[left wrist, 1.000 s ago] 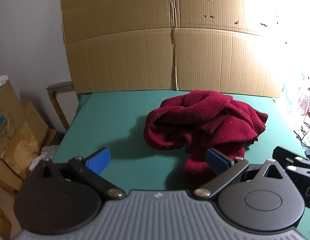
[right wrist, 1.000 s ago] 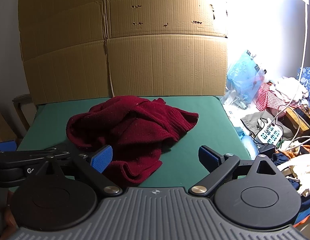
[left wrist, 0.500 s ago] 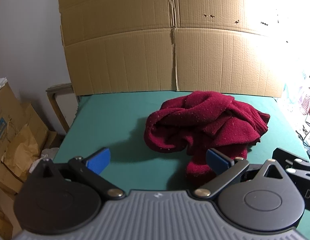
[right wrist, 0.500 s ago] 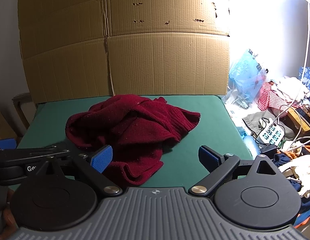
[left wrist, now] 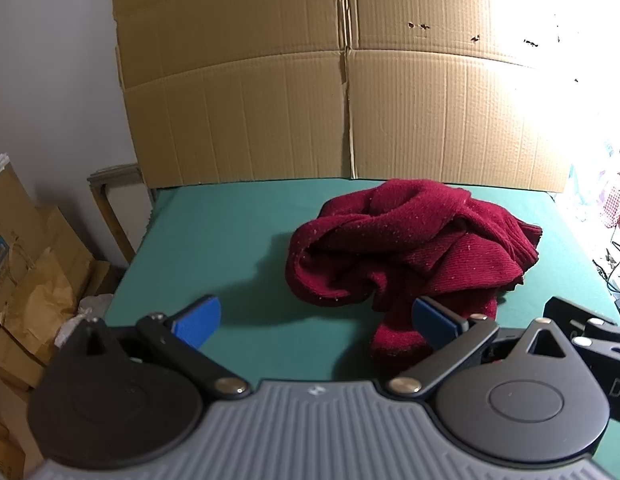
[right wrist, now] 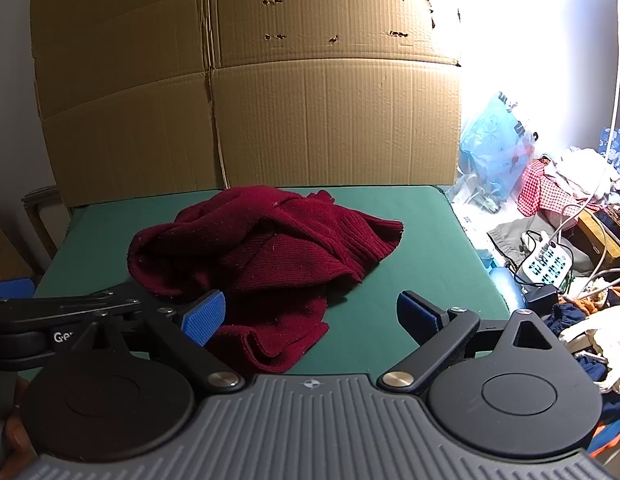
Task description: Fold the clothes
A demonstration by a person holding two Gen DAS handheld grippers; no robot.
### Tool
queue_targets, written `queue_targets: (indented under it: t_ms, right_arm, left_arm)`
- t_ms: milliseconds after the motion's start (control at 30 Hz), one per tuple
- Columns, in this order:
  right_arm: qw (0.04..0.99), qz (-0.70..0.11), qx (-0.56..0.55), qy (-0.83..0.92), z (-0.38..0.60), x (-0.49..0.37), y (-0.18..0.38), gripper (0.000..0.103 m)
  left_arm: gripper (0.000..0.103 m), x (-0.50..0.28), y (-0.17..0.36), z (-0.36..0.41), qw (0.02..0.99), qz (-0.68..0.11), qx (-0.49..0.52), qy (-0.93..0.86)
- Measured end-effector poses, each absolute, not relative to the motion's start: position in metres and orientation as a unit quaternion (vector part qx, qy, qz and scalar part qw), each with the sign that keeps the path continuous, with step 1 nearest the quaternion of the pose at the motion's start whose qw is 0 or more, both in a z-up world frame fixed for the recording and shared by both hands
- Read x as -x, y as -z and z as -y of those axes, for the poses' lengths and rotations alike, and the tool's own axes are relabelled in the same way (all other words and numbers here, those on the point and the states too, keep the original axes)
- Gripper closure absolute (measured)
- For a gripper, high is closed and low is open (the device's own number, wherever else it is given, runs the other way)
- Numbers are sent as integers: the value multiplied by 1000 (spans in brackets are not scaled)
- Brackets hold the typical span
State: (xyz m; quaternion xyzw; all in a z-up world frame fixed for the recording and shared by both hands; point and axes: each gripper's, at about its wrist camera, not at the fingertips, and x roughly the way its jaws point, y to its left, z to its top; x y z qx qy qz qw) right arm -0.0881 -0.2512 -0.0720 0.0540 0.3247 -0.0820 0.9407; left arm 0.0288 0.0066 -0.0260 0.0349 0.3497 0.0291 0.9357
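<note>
A dark red knitted sweater (left wrist: 413,248) lies crumpled in a heap on the green table (left wrist: 214,236), right of centre in the left wrist view. My left gripper (left wrist: 315,322) is open above the table's near edge, its right blue pad beside the sweater's nearest fold, holding nothing. In the right wrist view the same sweater (right wrist: 270,256) spreads across the table's middle (right wrist: 429,264). My right gripper (right wrist: 310,316) is open too, with its left pad just in front of the sweater's near hem. Each gripper's black body shows at the edge of the other's view.
A tall cardboard sheet (left wrist: 341,92) stands along the table's far edge. Cardboard boxes and paper bags (left wrist: 26,264) pile up left of the table. On the right lie a blue plastic bag (right wrist: 493,148), a power strip with cables (right wrist: 547,268) and loose clothes (right wrist: 581,172).
Both grippers have drifted slightly, so the sweater sits a little lower and nearer in each view. The sweater itself has not moved and both grippers stay open.
</note>
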Motion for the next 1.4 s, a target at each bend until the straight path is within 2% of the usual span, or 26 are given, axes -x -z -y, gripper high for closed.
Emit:
queue_targets:
  t_ms: [1400]
  right_arm:
    - [939,-329,-61,78,270,90,75,8]
  left_arm:
    - [1,-25,33,12,930,-365,-30,-20]
